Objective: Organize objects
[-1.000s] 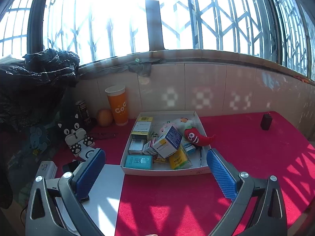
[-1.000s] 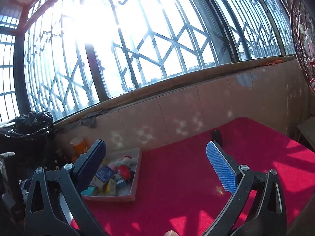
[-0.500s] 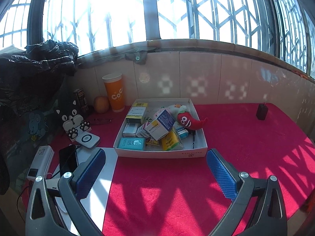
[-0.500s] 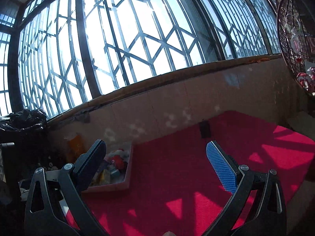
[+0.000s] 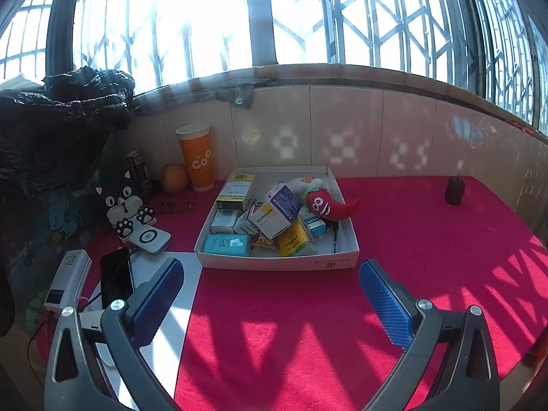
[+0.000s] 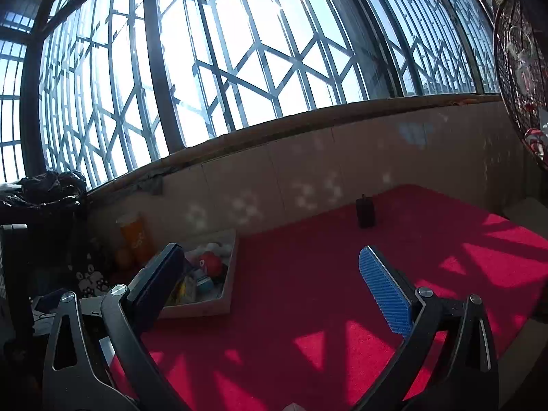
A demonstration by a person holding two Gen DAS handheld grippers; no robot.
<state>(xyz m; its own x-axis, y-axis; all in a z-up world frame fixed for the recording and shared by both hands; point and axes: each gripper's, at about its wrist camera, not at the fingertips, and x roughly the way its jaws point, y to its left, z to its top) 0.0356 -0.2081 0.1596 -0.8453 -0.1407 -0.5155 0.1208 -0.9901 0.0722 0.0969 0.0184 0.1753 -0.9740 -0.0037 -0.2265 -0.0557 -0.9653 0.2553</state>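
The shallow white cardboard tray (image 5: 277, 263) sits on the red-carpeted surface (image 5: 428, 239), just ahead of the left gripper (image 5: 270, 282), whose blue-padded fingers (image 5: 385, 303) stand wide apart, holding nothing. In the tray lie one red plush chilli with a face (image 5: 325, 205), one teal box (image 5: 226, 245), one yellow packet (image 5: 294, 241) and several small white medicine boxes, too jumbled to count. To the tray's left stand one orange paper cup (image 5: 198, 159), one orange fruit (image 5: 174, 178), one dark can (image 5: 139, 171), a black-and-white cat-shaped stand (image 5: 125, 210), one black phone (image 5: 116, 275) and one white power bank (image 5: 68, 281). One small black object (image 5: 455, 190) stands well apart, far right. The right gripper (image 6: 270, 274) hovers over bare carpet, fingers (image 6: 383, 291) likewise spread and empty, with the tray beside its left finger.
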